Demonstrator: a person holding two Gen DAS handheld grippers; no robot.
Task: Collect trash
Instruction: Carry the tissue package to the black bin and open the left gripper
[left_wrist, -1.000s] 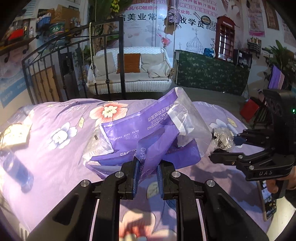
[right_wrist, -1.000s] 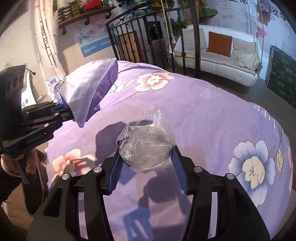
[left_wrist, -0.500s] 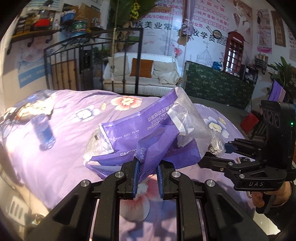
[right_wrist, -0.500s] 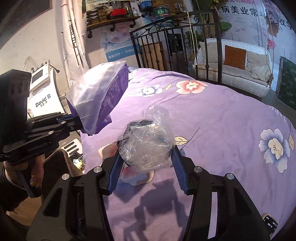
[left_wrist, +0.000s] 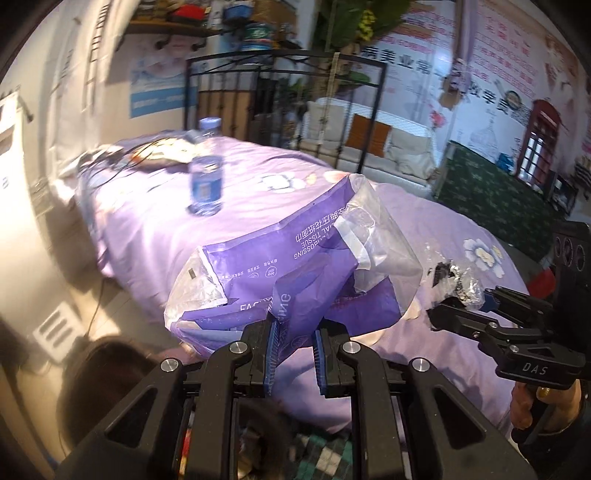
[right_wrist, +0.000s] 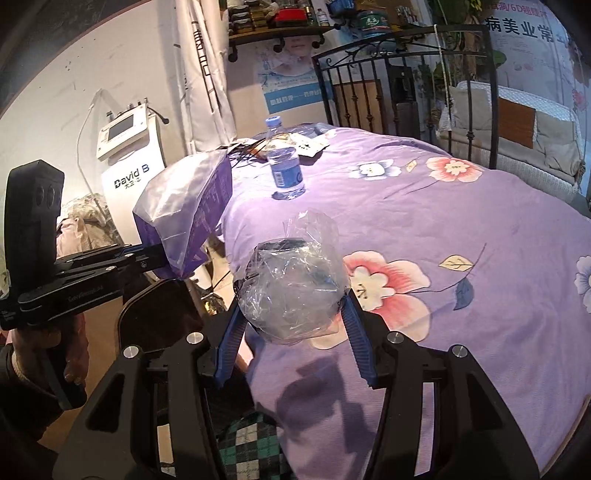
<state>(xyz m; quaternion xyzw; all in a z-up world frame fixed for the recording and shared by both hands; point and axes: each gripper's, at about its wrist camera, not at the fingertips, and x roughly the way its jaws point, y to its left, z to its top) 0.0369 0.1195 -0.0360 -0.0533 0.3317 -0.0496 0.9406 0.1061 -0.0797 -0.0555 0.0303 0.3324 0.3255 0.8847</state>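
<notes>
My left gripper (left_wrist: 293, 356) is shut on a purple tissue wrapper (left_wrist: 291, 266) and holds it in the air over the near edge of the bed. The same wrapper (right_wrist: 188, 214) shows at the left in the right wrist view, held by the left gripper (right_wrist: 157, 256). My right gripper (right_wrist: 291, 325) is shut on a crumpled ball of clear plastic wrap (right_wrist: 291, 291), held above the bedspread. In the left wrist view the right gripper (left_wrist: 458, 306) shows at the right with the clear wrap (left_wrist: 456, 278).
A bed with a purple floral bedspread (right_wrist: 461, 229) fills the scene. A water bottle (right_wrist: 284, 162) stands upright on it near cables and papers (right_wrist: 295, 142). A dark round bin opening (right_wrist: 159, 314) lies below at the bed's edge. A white machine (right_wrist: 129, 155) stands by the wall.
Both grippers have swung left toward the bed's edge, each keeping its hold. The water bottle, the white machine and the dark bin opening have come into view.
</notes>
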